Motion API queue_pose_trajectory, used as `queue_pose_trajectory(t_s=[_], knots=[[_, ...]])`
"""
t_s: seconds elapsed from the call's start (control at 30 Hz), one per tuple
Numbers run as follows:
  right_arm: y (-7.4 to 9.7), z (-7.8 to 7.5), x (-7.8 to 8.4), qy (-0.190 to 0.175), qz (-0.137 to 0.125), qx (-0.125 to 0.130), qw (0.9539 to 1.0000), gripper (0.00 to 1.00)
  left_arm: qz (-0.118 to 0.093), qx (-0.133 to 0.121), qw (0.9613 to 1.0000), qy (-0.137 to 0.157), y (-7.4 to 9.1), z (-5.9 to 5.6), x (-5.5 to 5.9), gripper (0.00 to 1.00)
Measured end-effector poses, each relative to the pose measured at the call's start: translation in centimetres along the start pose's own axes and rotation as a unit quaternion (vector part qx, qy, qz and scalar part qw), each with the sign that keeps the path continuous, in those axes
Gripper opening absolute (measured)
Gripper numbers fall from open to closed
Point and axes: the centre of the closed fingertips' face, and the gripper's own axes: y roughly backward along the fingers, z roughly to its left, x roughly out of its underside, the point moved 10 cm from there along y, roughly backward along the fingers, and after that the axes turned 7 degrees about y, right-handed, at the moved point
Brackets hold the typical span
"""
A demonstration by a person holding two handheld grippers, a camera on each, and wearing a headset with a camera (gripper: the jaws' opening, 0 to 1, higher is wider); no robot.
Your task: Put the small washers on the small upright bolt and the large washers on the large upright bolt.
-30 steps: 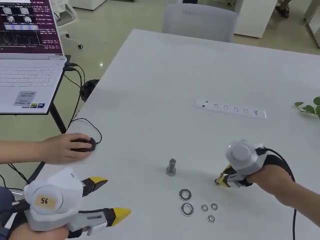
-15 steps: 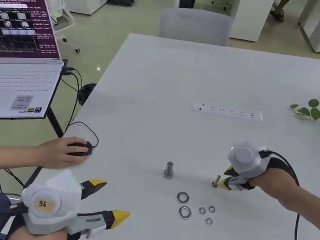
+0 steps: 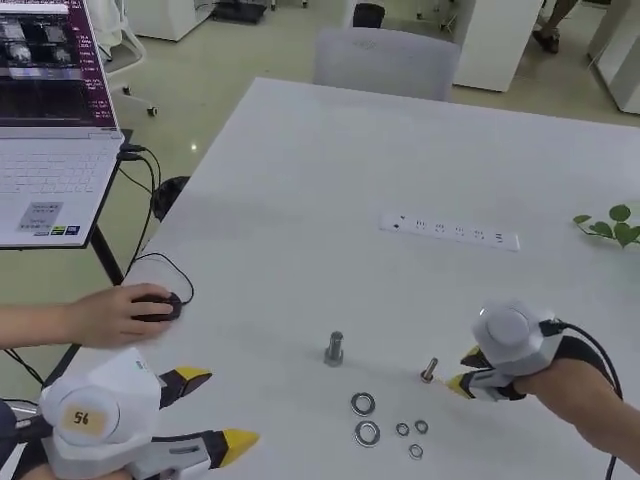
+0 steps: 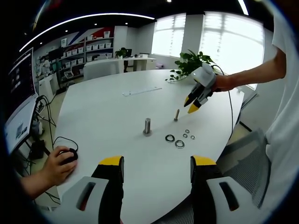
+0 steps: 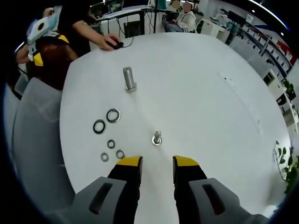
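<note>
Head view: the large bolt (image 3: 334,349) and small bolt (image 3: 429,370) stand seemingly bare on the bench (image 3: 300,200), with the large washers (image 3: 357,404) and small washers (image 3: 402,429) all loose nearby. Left gripper view: the left gripper (image 4: 156,163) has its fingers parted and empty. Right gripper view: the right gripper (image 5: 157,163) has its fingers ajar and empty, facing the small bolt.

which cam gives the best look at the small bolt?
Right gripper view: the small bolt stands upright just ahead of that gripper's open jaws, near and unblocked. The head view shows it small, beside the right gripper. The left gripper view shows it farther off and tiny.
</note>
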Motion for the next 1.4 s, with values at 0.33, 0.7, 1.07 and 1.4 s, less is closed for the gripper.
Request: queue_pose_trajectory(t_s=[0.33, 0.7, 1.07, 1.4], knots=[[1.0, 1.0, 1.6, -0.033, -0.014, 0.001, 0.9993, 0.31, 0.0, 0.001, 1.0, 0.0, -0.1, -0.1, 0.0, 0.57], [1.2, 2.2, 3.0, -0.081, -0.045, -0.007, 0.9957, 0.35, -0.001, -0.001, 1.0, 0.001, 0.1, -0.2, 0.1, 0.57], [0.9, 3.9, 3.9, -0.106, -0.063, -0.016, 0.9923, 0.36, -0.003, -0.003, 1.0, 0.003, 0.2, -0.1, 0.2, 0.57], [0.3, 5.2, 4.4, -0.11, -0.064, -0.023, 0.9916, 0.35, -0.005, -0.003, 1.0, 0.004, 0.3, -0.1, 0.2, 0.57]])
